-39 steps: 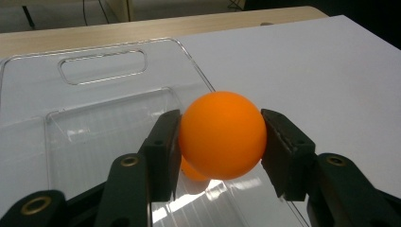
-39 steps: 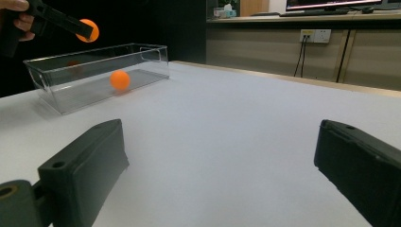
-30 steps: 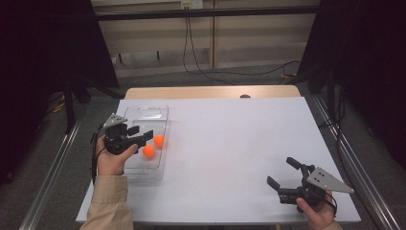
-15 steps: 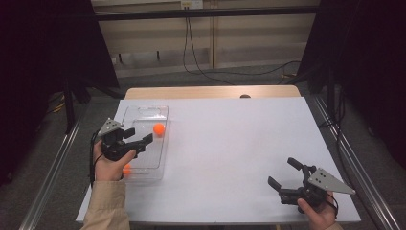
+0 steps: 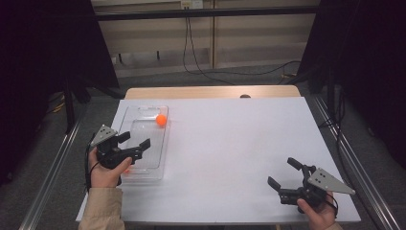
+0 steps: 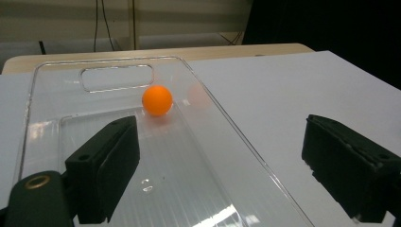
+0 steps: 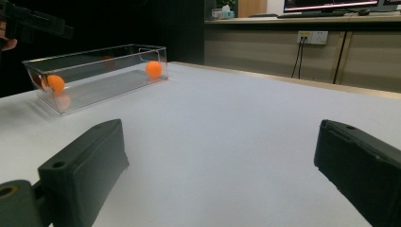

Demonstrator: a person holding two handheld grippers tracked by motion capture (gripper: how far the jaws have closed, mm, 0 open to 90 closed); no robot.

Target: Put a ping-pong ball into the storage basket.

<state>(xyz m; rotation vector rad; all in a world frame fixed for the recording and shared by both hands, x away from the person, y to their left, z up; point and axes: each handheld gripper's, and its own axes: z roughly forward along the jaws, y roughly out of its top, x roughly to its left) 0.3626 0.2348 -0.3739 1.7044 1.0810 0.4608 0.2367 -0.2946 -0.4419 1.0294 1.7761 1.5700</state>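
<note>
A clear plastic tray (image 5: 152, 158) lies on the left of the white table. One orange ball (image 5: 161, 120) rests at its far end, seen close up as the ball (image 6: 157, 100) in the left gripper view. A second orange ball (image 5: 127, 169) sits at the near end, mostly hidden by the hand. My left gripper (image 5: 136, 140) hovers open over the tray's near half, nothing between its jaws (image 6: 222, 146). My right gripper (image 5: 281, 171) is open and empty just above the table at the front right, far from the tray. Its view shows the tray (image 7: 108, 82) with both balls (image 7: 153, 69) (image 7: 56, 83).
A white sheet (image 5: 230, 143) covers the table, with a strip of wood (image 5: 210, 92) at the far edge. Metal rails (image 5: 52, 163) run along both sides. Cables hang on the back wall beyond the table.
The two balls have rolled apart, one to the tray's far end and one to its near end. My left gripper has drawn back toward the person. The right gripper has hardly moved.
</note>
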